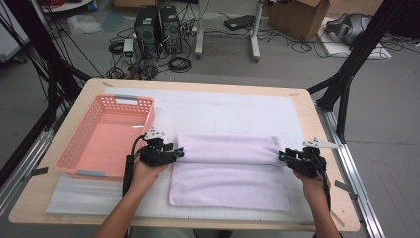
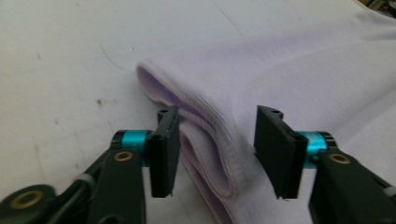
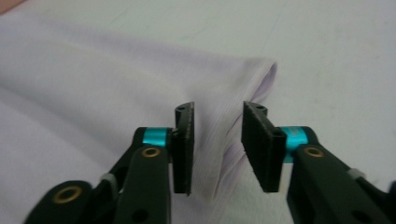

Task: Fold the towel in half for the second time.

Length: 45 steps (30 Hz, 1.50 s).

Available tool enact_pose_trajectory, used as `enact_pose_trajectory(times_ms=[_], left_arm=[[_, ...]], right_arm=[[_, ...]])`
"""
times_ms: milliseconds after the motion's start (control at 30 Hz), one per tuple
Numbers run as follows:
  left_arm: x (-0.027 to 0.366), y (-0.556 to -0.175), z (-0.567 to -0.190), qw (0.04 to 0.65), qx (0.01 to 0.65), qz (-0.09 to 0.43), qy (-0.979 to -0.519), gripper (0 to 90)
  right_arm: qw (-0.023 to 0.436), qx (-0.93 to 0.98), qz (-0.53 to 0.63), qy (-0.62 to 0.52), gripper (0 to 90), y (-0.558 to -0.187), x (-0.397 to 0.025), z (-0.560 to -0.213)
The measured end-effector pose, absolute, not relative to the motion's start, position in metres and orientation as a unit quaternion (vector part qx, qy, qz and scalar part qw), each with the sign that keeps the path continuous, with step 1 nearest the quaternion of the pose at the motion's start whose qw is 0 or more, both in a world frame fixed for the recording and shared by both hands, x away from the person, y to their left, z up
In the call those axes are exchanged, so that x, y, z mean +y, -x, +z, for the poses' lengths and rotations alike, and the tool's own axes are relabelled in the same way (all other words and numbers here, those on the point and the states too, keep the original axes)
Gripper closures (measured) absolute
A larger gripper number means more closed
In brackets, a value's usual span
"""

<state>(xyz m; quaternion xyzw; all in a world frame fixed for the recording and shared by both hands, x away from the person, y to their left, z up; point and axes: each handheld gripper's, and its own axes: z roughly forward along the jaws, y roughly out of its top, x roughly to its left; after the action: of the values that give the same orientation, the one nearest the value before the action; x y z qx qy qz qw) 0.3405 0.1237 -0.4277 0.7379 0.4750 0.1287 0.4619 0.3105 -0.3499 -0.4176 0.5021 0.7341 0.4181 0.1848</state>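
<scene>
Towel (image 1: 230, 171) folded, left tool (image 2: 217, 149) and right tool (image 3: 217, 144) gaping astride its ends, high view adds basket (image 1: 74, 148).

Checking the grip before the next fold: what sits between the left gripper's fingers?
In the left gripper view, the folded edge of the lilac towel lies between the open left gripper, its layered hem in the gap.

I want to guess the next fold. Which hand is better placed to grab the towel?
Probably left. The left tool stands open with the towel's folded edge right between its jaws. The right tool is open too, but mostly over flat cloth near the edge.
</scene>
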Motion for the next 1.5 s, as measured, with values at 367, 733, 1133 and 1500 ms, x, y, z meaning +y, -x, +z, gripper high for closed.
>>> enact_pose_trajectory(times_ms=[367,733,1133,1500], left_arm=[[0.109,-0.388,-0.432,0.440,0.499,0.125,-0.737,46.4],[0.109,-0.397,-0.445,0.431,0.519,0.102,-0.731,82.7],[0.117,-0.368,-0.419,0.483,0.477,0.127,-0.723,85.6],[0.131,-0.320,-0.410,0.531,0.446,0.122,-0.711,85.4]], right_arm=[[0.185,0.727,0.374,-0.545,46.7,-0.364,-0.340,-0.418],[0.144,0.741,0.340,-0.561,76.2,-0.394,-0.337,-0.436],[0.204,0.755,0.366,-0.505,86.2,-0.362,-0.339,-0.414],[0.244,0.731,0.428,-0.471,86.2,-0.304,-0.342,-0.400]])
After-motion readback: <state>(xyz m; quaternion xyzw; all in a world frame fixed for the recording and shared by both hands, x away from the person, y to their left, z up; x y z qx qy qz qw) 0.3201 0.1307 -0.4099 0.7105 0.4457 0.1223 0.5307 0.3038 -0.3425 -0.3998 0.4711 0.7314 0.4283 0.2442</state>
